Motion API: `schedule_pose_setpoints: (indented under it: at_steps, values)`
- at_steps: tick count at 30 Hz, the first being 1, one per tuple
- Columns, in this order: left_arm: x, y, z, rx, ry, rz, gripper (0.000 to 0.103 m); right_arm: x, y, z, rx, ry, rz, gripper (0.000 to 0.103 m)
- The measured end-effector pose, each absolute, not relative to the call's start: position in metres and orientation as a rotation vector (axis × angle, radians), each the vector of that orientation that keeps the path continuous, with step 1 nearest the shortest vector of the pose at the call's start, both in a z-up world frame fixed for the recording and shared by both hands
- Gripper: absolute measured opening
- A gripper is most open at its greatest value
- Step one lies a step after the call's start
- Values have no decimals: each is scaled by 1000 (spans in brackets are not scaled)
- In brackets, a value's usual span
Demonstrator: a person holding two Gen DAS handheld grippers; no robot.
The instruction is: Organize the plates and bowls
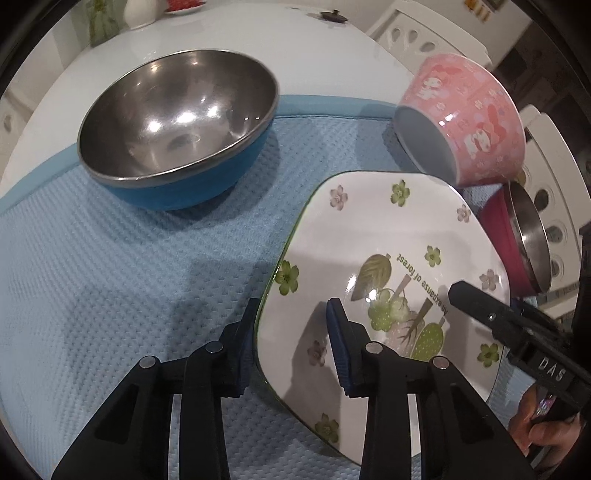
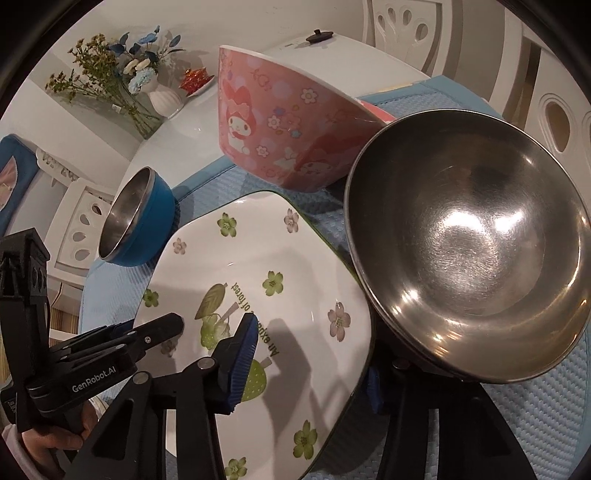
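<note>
A square white plate [image 1: 388, 258] with green flowers lies on the light blue mat [image 1: 110, 277]. My left gripper [image 1: 293, 306] is open and straddles the plate's left rim: one finger sits outside the edge, and the other pad [image 1: 338, 332] is over the inside. My right gripper [image 2: 310, 350] is open astride the opposite rim, one pad [image 2: 242, 354] above the plate [image 2: 258, 280] and the other finger low beside the edge. A blue steel-lined bowl [image 1: 177, 122] stands upright. A pink cartoon bowl [image 1: 469, 122] is tipped over beside a magenta steel-lined bowl [image 1: 517, 240].
The mat covers part of a white table [image 1: 221, 33]. A vase of flowers [image 2: 162, 96], a small red dish [image 2: 195, 83] and a black knob [image 2: 319, 36] stand at the far side. White chairs [image 2: 554, 122] ring the table. A person's hand [image 1: 543, 424] holds the right gripper.
</note>
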State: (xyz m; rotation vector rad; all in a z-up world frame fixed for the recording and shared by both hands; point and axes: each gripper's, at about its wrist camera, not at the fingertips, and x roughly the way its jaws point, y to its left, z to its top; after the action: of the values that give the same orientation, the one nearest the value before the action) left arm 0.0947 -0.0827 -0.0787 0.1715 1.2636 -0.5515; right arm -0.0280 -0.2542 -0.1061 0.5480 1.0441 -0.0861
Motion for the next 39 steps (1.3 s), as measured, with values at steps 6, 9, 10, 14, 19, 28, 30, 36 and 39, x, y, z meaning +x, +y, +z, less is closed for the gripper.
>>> schedule_pose_setpoints:
  at_steps: [6, 9, 10, 14, 19, 28, 30, 36, 39]
  values:
    - [96, -84, -81, 174, 1268, -570, 32, -29, -255, -104, 558, 1038, -50, 49]
    - [97, -84, -82, 172, 1275, -575, 32, -28, -251, -102, 545, 1040, -25, 49]
    - [98, -82, -81, 170, 1278, -580, 32, -28, -251, -102, 542, 1038, -9, 49]
    - [101, -79, -78, 186, 1272, -595, 32, -28, -246, -100, 527, 1047, 24, 46]
    - [103, -79, -74, 208, 1270, -616, 32, -24, -239, -95, 487, 1051, 44, 46]
    - [97, -75, -59, 189, 1234, -663, 32, -29, -235, -87, 474, 1059, 94, 46]
    - [95, -76, -53, 183, 1226, -664, 32, -32, -235, -84, 468, 1055, 98, 46]
    - [85, -62, -36, 159, 1192, -673, 32, -35, -232, -74, 467, 1045, 105, 45]
    - [83, -57, -29, 157, 1179, -664, 32, -37, -229, -68, 455, 1036, 112, 45]
